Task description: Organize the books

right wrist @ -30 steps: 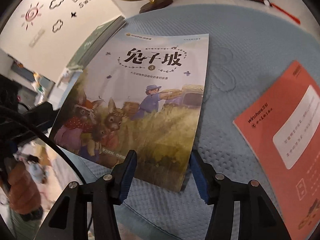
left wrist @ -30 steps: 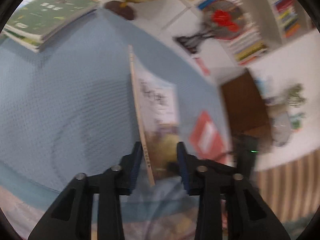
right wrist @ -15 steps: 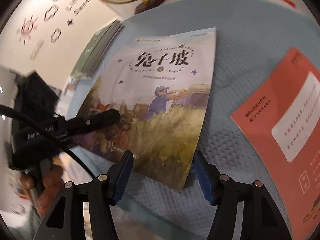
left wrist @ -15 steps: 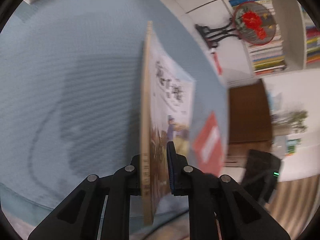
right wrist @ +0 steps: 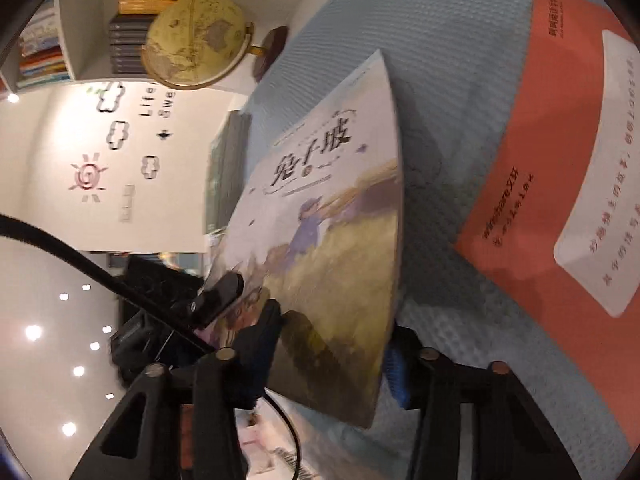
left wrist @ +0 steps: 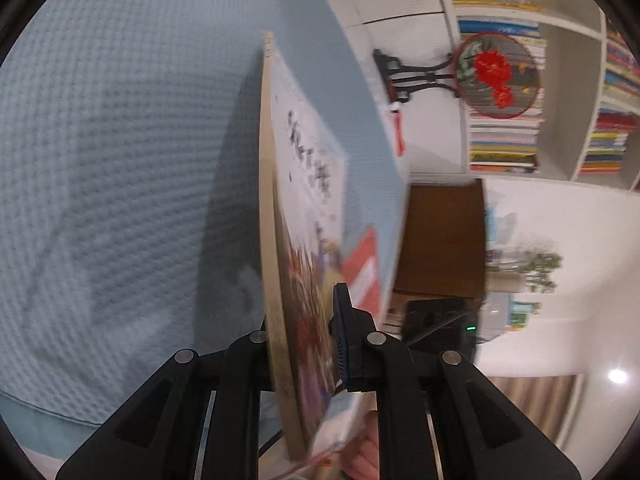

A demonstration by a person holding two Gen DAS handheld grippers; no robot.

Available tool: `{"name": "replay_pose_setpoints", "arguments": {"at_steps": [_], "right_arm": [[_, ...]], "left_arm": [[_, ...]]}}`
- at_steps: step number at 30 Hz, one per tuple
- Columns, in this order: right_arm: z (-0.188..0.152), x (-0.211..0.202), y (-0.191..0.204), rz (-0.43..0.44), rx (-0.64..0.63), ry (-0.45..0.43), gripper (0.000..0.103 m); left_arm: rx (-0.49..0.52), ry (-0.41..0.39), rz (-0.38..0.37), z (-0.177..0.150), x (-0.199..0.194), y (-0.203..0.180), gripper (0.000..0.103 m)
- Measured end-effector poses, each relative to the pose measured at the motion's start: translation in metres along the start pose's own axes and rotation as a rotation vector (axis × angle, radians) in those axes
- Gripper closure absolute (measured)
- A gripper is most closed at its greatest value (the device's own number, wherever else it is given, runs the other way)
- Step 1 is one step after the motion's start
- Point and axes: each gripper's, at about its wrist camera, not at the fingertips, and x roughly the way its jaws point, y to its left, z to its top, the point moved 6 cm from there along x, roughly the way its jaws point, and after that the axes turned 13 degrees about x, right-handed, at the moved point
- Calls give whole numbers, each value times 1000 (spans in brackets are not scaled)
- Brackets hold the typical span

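Note:
An illustrated storybook (left wrist: 304, 208) with a rabbit cover is clamped near its lower edge in my left gripper (left wrist: 304, 340) and held tilted up off the blue cloth (left wrist: 120, 160). In the right wrist view the same book (right wrist: 332, 216) fills the middle, with my left gripper's fingers (right wrist: 224, 294) pinching its lower left corner. My right gripper (right wrist: 332, 360) is open, its jaws standing either side of the book's near edge. An orange book (right wrist: 560, 160) lies flat on the cloth at right. A stack of green books (right wrist: 228, 168) lies behind the storybook.
A globe (right wrist: 196, 40) stands at the cloth's far edge. Bookshelves (left wrist: 540, 60) full of books and a round red-flower fan on a stand (left wrist: 496, 76) line the wall. A wooden cabinet (left wrist: 440, 240) stands beyond the table edge.
My left gripper has shut on the storybook and lifted its edge, tilting it upright off the cloth. The right gripper has stayed open and swung round the book's near edge.

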Motion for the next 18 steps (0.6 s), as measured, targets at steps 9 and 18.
{"name": "replay_pose_setpoints", "arguments": {"at_steps": [9,18], "right_arm": [[-19,16,39,-289,-340,-117,78],[-38,22,64,-448,-521,-210,77]], "left_arm": [[238,42,353,-2,0,-7,87],[392,41,345,7,-14,-26,88]]}}
